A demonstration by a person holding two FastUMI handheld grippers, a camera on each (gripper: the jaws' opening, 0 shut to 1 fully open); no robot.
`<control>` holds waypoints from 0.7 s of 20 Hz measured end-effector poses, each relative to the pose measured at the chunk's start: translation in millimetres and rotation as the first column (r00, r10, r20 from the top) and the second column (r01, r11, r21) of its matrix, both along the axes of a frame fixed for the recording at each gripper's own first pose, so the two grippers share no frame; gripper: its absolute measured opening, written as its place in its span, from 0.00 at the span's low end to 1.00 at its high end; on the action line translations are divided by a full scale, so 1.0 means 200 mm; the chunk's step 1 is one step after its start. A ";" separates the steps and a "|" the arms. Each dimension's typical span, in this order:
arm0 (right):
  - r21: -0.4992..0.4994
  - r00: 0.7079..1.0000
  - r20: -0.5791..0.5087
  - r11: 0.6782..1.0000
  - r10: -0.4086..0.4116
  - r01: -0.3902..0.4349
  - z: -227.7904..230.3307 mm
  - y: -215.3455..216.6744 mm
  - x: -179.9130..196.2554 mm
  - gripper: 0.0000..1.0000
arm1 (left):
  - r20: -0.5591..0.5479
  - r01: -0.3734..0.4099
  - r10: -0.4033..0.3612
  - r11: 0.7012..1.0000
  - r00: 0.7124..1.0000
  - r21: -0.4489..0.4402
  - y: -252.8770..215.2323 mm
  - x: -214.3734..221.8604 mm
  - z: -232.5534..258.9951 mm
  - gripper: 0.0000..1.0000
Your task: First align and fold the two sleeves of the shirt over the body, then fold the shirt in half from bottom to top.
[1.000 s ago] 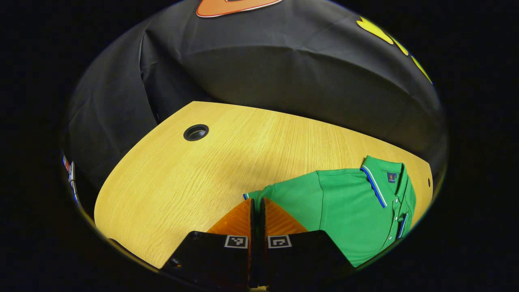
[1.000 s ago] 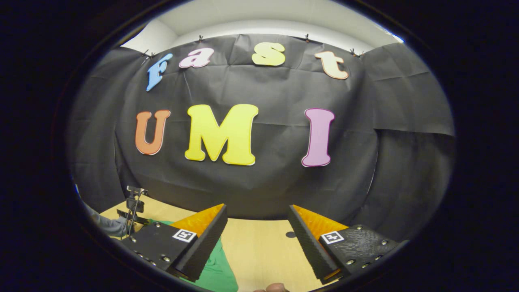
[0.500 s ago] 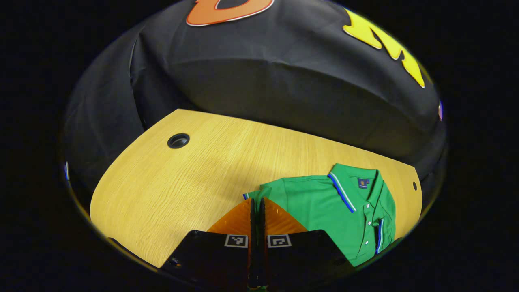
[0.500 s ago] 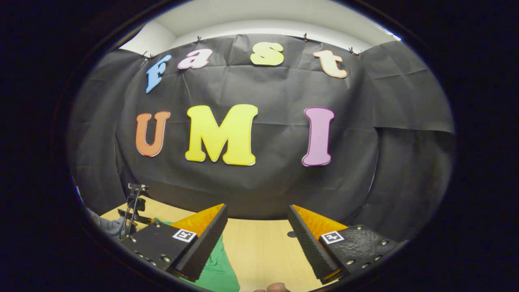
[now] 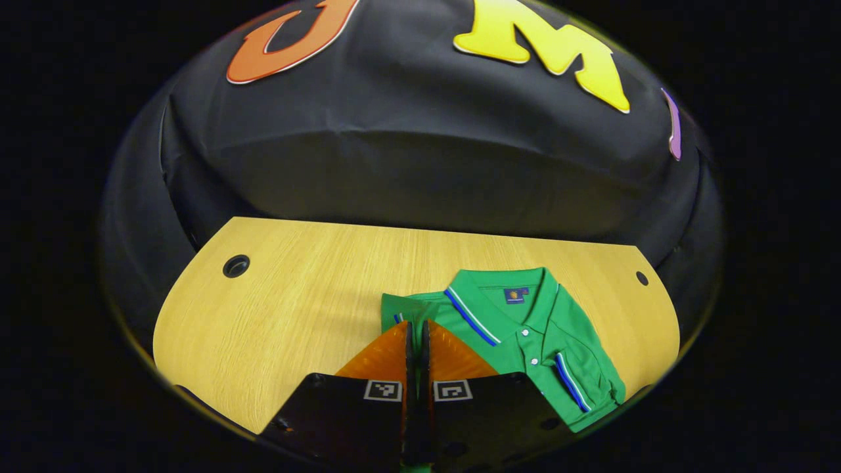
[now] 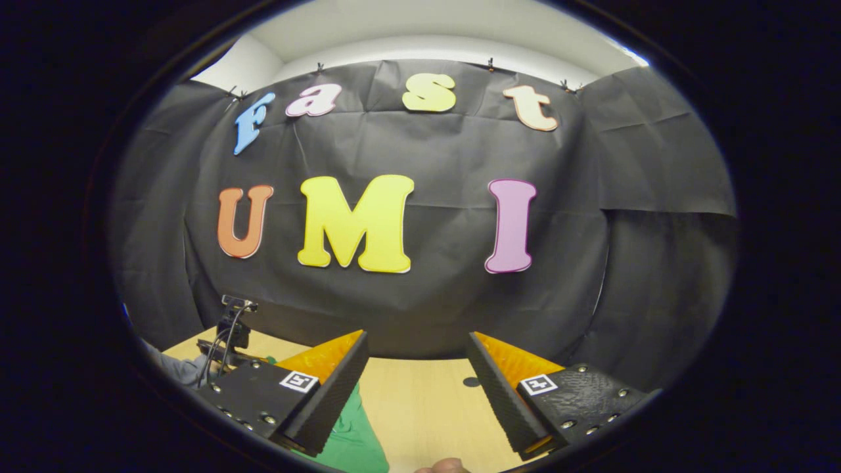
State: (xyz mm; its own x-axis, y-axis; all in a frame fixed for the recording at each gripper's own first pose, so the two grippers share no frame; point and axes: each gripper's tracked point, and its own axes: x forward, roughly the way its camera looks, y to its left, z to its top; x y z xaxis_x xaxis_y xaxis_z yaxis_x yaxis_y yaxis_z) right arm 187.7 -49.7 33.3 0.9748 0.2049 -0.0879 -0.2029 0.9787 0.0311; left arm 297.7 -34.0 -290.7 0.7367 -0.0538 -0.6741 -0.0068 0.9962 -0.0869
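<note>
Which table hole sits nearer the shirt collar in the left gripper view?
The small hole at the table's far right, just beyond the collar. The larger grommet hole lies far left.

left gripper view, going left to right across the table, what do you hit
round hole in the table → left gripper, fingers together → green shirt → small hole near the table's right edge

Even overhead light falls on the wooden table (image 5: 295,309); a soft shadow lies beside the shirt (image 5: 525,328). Focus is sharp centrally, with strong fisheye curvature and darkening toward the edges.
</note>
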 end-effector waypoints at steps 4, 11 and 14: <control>0.021 1.000 -0.007 1.000 -0.015 0.015 -0.01 -0.02 -0.01 0.95 | -0.015 0.075 -0.075 0.997 0.997 0.021 -0.13 -0.08 -0.01 0.04; 0.036 0.999 -0.025 0.999 -0.037 0.038 -0.04 -0.05 -0.01 0.96 | -0.025 0.152 -0.152 0.988 0.988 0.023 -0.32 -0.15 -0.05 0.04; 0.030 0.999 -0.023 0.999 -0.044 0.044 -0.04 -0.06 -0.01 0.94 | -0.033 0.160 -0.160 0.987 0.987 0.000 -0.37 -0.16 -0.07 0.04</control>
State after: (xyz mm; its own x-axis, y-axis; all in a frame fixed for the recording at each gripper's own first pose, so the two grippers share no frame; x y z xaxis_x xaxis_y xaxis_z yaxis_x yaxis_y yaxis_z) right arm 185.5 -61.7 24.5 0.9808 0.1647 -0.1042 -0.1585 0.9852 0.0650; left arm 265.3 -107.9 -304.1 0.6964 -0.1678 -0.6977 0.1503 0.9848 -0.0868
